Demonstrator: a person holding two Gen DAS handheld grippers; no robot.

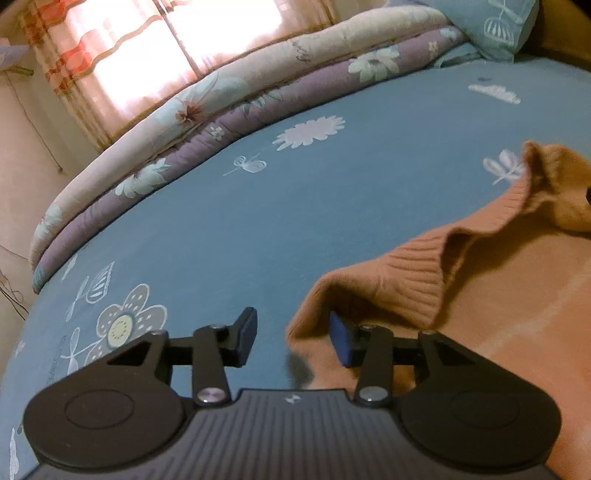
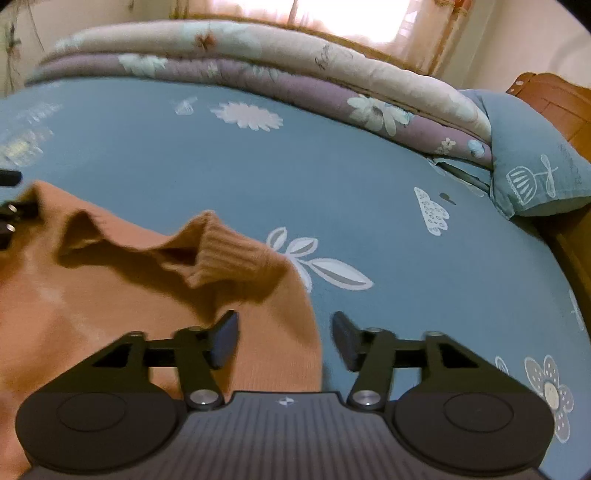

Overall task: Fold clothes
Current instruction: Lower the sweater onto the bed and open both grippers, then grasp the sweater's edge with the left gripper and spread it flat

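An orange knit sweater [image 1: 480,295] lies on the blue flowered bed sheet [image 1: 295,206]; its ribbed hem is rumpled and raised. My left gripper [image 1: 293,338] is open at the sweater's left corner, its right finger over the fabric edge, its left finger over the sheet. In the right wrist view the same sweater [image 2: 92,295] fills the lower left, with a ribbed band [image 2: 229,254] folded up. My right gripper [image 2: 284,341] is open astride the sweater's right edge. The left gripper's tip [image 2: 9,218] shows at that view's left border.
A rolled floral quilt [image 1: 192,122] [image 2: 280,70] runs along the far side of the bed. A blue pillow [image 2: 532,162] [image 1: 491,26] lies by the wooden headboard [image 2: 554,107]. A curtained window [image 1: 147,48] is behind the quilt.
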